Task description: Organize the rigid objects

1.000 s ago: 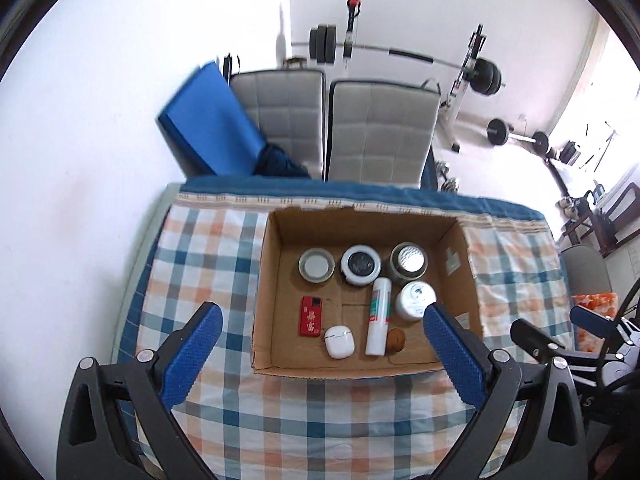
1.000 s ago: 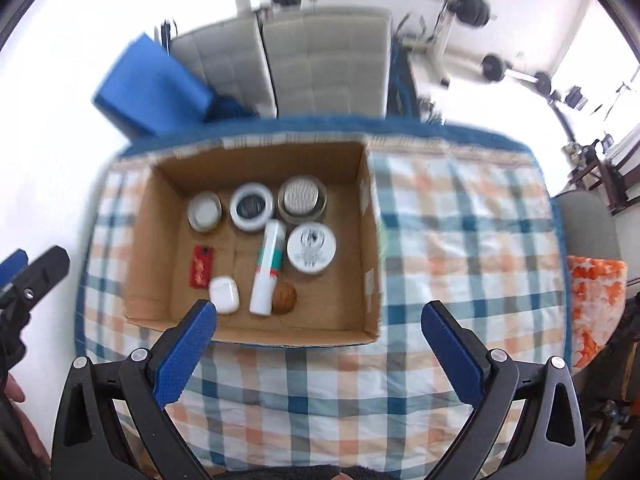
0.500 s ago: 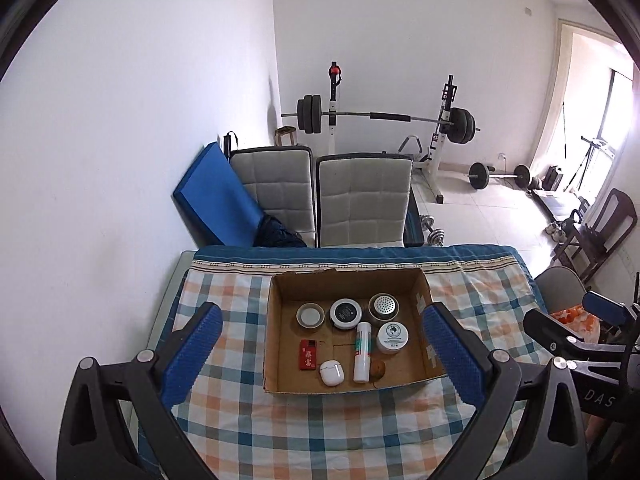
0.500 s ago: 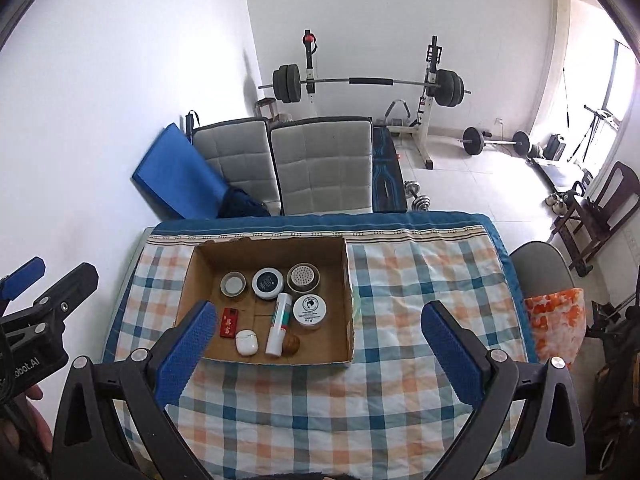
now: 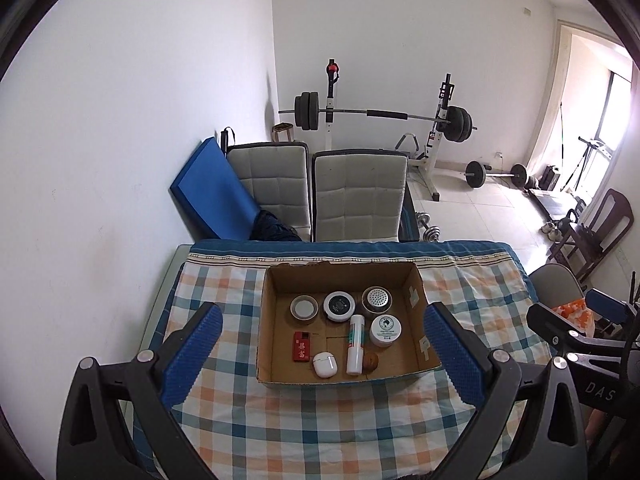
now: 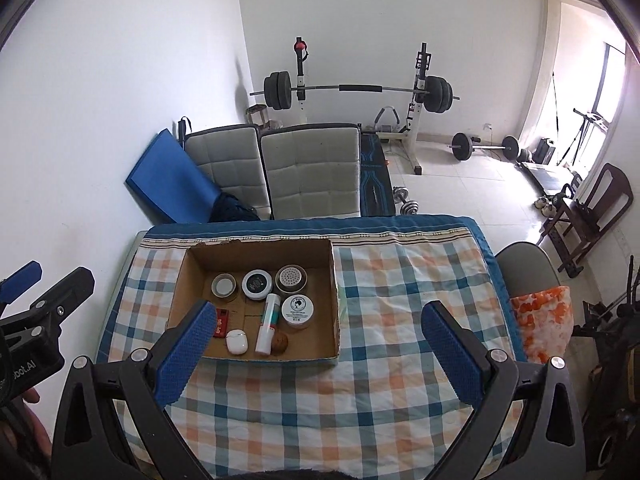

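Hovering above cardboard box (image 5: 416, 300) of small jars, left gripper (image 5: 324, 356) and right gripper (image 6: 312, 350) jaws spread, empty.

Box (image 5: 276, 376) on table (image 5: 320, 432); chairs (image 5: 360, 196) behind.

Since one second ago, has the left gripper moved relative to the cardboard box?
Yes. The left gripper has pulled up and back: the cardboard box now looks smaller between its open fingers, and the barbell rack behind appears.
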The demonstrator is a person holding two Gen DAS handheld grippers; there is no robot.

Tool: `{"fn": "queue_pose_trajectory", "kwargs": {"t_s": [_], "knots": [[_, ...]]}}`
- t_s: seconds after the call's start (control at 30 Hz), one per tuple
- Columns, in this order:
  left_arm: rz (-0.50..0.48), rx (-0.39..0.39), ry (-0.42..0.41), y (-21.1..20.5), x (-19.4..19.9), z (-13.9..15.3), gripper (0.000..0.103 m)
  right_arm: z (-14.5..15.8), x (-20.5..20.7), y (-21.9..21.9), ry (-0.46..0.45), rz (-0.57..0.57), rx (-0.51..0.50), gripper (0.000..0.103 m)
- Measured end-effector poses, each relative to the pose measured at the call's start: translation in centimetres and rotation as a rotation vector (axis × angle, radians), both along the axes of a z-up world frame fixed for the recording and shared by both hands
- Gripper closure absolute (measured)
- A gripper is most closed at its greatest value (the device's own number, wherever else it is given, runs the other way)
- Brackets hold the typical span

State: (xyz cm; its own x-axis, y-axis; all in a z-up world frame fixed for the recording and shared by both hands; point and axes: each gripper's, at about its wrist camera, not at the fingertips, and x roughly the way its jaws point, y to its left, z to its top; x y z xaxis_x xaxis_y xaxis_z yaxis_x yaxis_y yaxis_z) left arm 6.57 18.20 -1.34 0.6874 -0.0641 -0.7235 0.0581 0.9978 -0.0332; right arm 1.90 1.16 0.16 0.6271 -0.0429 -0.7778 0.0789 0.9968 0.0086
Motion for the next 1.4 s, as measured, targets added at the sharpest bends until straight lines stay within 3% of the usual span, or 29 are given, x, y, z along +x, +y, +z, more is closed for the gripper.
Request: {"fn": "queue_pose_trajectory", "kwargs": {"t_s": [1.4], "knots": [[0.033, -0.023, -0.037, -0.5, -2.1, 0.6, 0.000, 2.2, -2.8, -0.8, -0.041, 0.002, -0.016, 0.000]]}}
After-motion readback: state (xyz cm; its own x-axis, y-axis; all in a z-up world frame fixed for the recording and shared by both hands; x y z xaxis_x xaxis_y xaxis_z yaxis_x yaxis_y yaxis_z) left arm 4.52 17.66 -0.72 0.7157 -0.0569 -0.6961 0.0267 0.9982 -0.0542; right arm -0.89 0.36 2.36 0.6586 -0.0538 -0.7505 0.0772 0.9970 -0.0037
